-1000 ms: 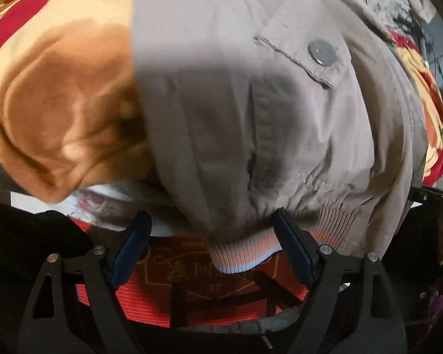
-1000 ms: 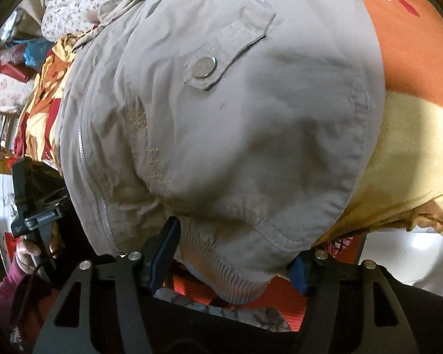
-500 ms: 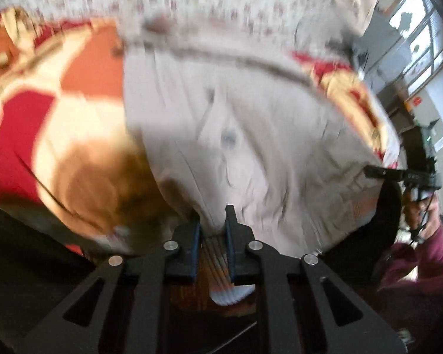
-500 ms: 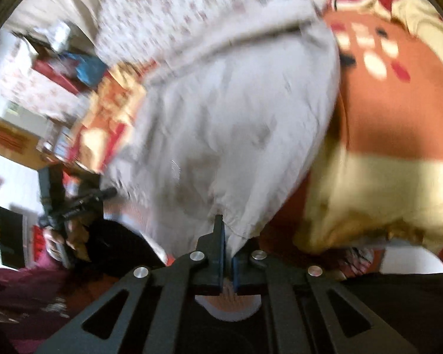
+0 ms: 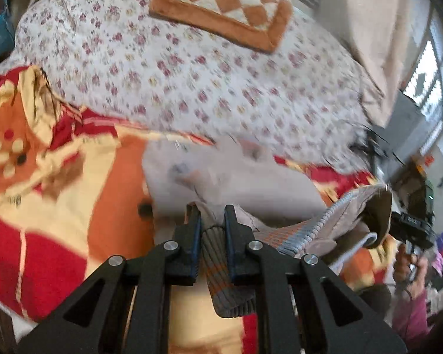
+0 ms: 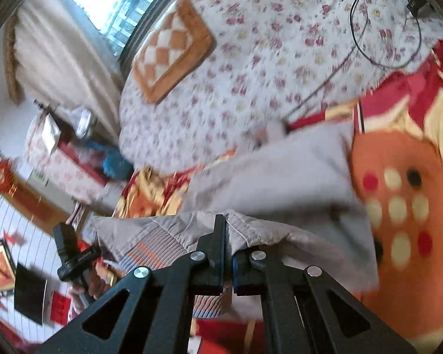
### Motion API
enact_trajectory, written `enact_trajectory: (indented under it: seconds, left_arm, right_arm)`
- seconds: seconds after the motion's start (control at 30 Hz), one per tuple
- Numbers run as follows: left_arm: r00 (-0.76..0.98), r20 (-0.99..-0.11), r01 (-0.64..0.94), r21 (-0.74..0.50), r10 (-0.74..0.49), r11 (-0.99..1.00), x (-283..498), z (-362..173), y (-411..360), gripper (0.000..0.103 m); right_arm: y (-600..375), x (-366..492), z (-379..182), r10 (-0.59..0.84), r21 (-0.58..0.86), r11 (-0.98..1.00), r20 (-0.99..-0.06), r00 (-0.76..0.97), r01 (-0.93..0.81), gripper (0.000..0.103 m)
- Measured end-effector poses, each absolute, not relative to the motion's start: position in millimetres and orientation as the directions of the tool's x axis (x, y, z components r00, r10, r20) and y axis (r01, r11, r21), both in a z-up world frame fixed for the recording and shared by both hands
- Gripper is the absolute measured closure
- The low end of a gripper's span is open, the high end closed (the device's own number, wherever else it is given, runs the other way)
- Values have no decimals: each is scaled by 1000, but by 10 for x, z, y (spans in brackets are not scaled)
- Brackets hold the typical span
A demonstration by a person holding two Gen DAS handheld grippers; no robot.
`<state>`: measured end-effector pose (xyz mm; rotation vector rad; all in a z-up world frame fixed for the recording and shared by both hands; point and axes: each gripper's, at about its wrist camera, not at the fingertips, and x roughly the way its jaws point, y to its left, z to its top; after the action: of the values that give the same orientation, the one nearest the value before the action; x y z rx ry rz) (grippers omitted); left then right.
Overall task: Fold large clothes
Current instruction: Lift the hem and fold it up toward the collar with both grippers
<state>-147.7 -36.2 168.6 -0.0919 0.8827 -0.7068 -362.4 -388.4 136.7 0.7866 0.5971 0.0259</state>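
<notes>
A beige jacket [image 5: 251,183] lies on a red, orange and cream blanket [image 5: 59,206] on the bed. My left gripper [image 5: 211,221] is shut on the jacket's ribbed striped hem [image 5: 221,265] and holds it lifted above the blanket. My right gripper [image 6: 227,230] is shut on the other hem corner [image 6: 251,230] of the jacket [image 6: 280,183]. The hem band [image 5: 325,221] stretches between both grippers. The jacket's upper part is blurred.
A floral quilt [image 5: 206,73] with a checkered brown cushion [image 5: 224,3] lies behind the jacket. A black cable [image 6: 384,29] loops on the quilt [image 6: 251,59]. The other hand and gripper [image 5: 413,221] show at the right edge. Curtain and window are beyond.
Both grippers closed on the jacket's hem, then lifted it up and forward over the jacket body. The views swung from the bed edge up toward the quilt and cushion.
</notes>
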Motion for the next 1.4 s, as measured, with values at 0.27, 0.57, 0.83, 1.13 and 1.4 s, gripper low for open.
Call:
enact_trajectory:
  seconds: [0.27,0.57,0.83,1.13,1.4]
  left_arm:
    - [440,-752,443,-293,-490,847,-421,1196,-1068,91]
    - [393,-820,398,-255,-415,881,100,726,-1456,82]
    - [479,-793,418,-170,-375,893,-339,1193,-1090,29]
    - [495,-847,424,43,-192,905,-685,594,-1130,28]
    - [550,-819,339,39,-164,940,-395,426,-1111,26]
  right_arm:
    - [-4587,-2543,903,155,651,675,-587,795,348,101]
    - [-5028,-2190,318,161,668,589,-649,744,455,89]
    - [-4383,-2464,1041,-38,352,848,-705,708,396,45]
    - [-4066,-1821,545,-10,248,895,-819,573,370,40]
    - [-4289,-1066,152,-203,97,871,-821,533,482,103]
